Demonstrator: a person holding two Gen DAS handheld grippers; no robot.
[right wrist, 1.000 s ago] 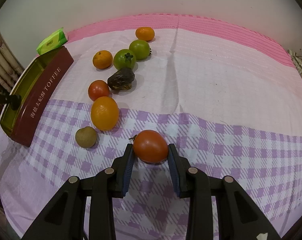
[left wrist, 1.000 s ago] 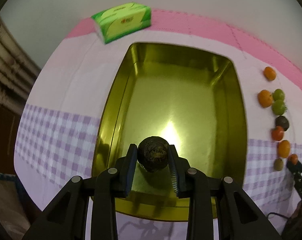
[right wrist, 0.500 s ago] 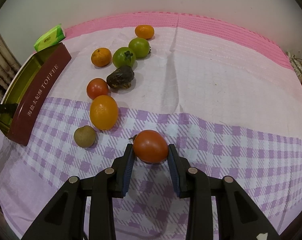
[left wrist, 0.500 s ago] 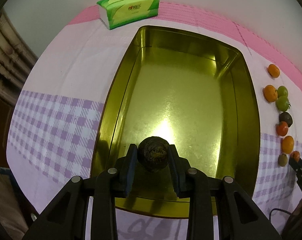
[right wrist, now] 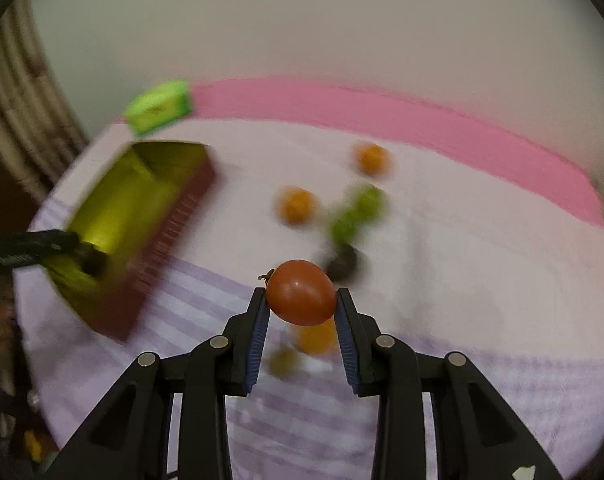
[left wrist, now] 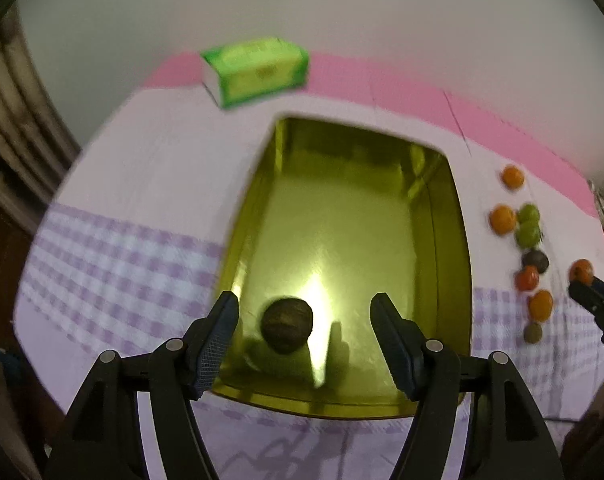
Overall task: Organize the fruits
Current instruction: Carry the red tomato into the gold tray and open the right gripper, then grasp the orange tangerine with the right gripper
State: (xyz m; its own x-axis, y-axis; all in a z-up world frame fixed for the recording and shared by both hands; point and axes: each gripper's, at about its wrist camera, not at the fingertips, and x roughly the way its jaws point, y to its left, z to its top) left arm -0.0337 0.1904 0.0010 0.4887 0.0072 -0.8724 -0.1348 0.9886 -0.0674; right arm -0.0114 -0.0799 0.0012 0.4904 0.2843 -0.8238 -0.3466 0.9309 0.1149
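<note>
My left gripper (left wrist: 304, 332) is open above the near end of the gold tin tray (left wrist: 452, 240). A dark round fruit (left wrist: 287, 324) lies free on the tray floor between the spread fingers. My right gripper (right wrist: 302, 314) is shut on a red tomato (right wrist: 301, 293) and holds it lifted above the cloth. The tray with its dark red side (right wrist: 170, 236) shows at the left of the right wrist view, with the left gripper (right wrist: 42, 248) over it. Several loose fruits lie on the cloth: oranges (right wrist: 296, 206), green ones (right wrist: 356, 216), a dark one (right wrist: 342, 263).
A green tissue box (left wrist: 256, 70) stands behind the tray near the pink border. The row of loose fruits (left wrist: 528, 236) lies right of the tray, with the right gripper (left wrist: 598, 300) at that edge. Both views are motion-blurred.
My left gripper opened and the dark fruit dropped onto the tray floor. My right gripper lifted the tomato off the cloth and swung toward the tray.
</note>
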